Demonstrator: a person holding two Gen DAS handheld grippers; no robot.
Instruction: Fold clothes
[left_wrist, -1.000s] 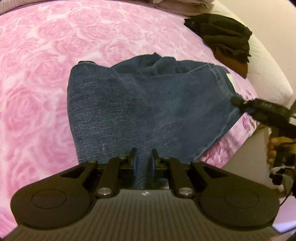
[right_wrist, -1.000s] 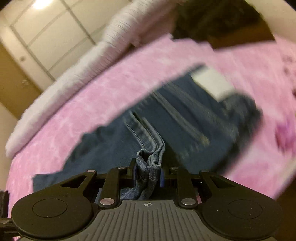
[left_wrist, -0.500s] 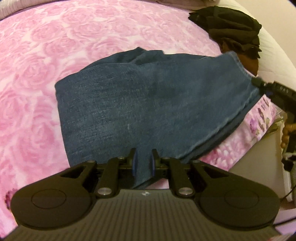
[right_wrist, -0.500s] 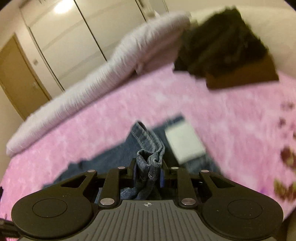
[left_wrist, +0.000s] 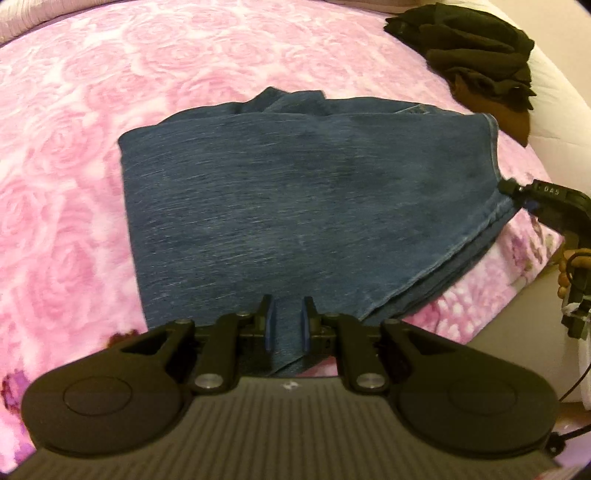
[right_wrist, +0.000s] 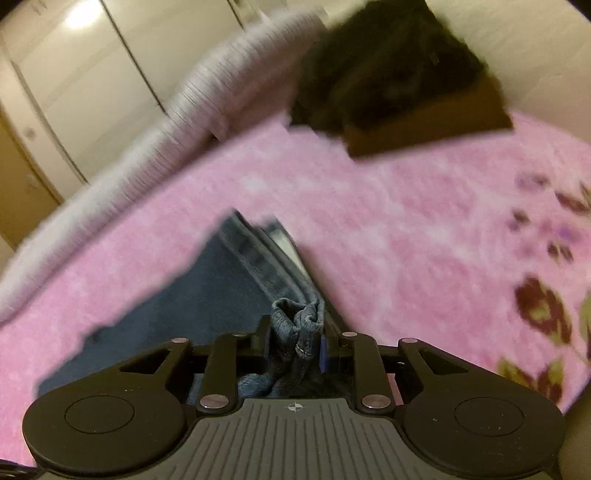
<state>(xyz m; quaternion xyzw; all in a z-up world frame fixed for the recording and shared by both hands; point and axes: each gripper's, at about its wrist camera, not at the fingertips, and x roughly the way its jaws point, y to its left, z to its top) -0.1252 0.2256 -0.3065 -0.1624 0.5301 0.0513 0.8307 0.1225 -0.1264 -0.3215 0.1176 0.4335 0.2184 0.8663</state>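
Lay folded over in several layers across the middle of the left wrist frame: jeans (left_wrist: 295, 206), spread on the pink rose blanket (left_wrist: 66, 177), stacked edges showing at the lower right. Pinched the near edge of the denim between blue pads at the lower centre: left gripper (left_wrist: 286, 325), jaws nearly together with cloth running between them. Clamped a bunched hem at the bottom centre of the blurred right wrist frame: right gripper (right_wrist: 295, 334), jaws drawn in on a thick wad of jeans (right_wrist: 236, 280). Sat apart at the upper right, on the bed's edge: a pile of dark clothes (left_wrist: 476, 55). Judged well along for this one garment, at least one fold made and the top layer held at both near corners; perhaps a last fold or a smoothing left, then letting go. Could not tell whether the dark pile was folded or waiting.
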